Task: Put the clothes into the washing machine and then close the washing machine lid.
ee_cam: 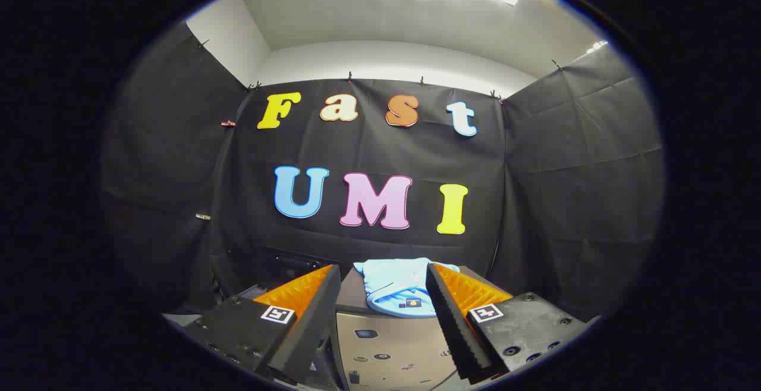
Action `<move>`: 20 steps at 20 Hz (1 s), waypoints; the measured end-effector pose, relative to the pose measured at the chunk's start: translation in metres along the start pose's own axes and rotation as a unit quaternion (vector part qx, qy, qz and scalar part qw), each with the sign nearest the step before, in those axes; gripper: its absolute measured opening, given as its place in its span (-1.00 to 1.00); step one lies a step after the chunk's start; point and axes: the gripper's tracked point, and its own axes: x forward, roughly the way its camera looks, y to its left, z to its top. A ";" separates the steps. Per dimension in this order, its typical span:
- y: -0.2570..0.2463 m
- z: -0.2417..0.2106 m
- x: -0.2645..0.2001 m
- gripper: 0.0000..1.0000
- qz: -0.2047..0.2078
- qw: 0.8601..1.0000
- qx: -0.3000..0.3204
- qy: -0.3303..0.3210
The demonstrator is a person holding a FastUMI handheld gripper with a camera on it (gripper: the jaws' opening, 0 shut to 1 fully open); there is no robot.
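Black cloth walls all round; we see the gripper [383, 296] spread wide, gripping nothing. Light-blue clothes [397, 287] lie folded between the fingers, at 12 o'clock ahead, on the washing machine [392, 349] top, whose silver front faces us below.

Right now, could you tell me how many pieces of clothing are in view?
1: a light blue garment lying on the washing machine, beyond the open gripper. Others may be hidden.

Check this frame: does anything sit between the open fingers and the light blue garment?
Nothing visible does. The gripper is open, and the light blue garment lies just ahead between its fingers, on top of the washing machine.
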 end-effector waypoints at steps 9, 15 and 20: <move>0.001 -0.002 -0.001 0.84 -0.001 1.000 0.006 0.004; 0.002 -0.012 0.011 0.84 0.005 1.000 0.015 0.016; 0.006 -0.016 0.035 0.91 0.029 0.998 0.041 0.039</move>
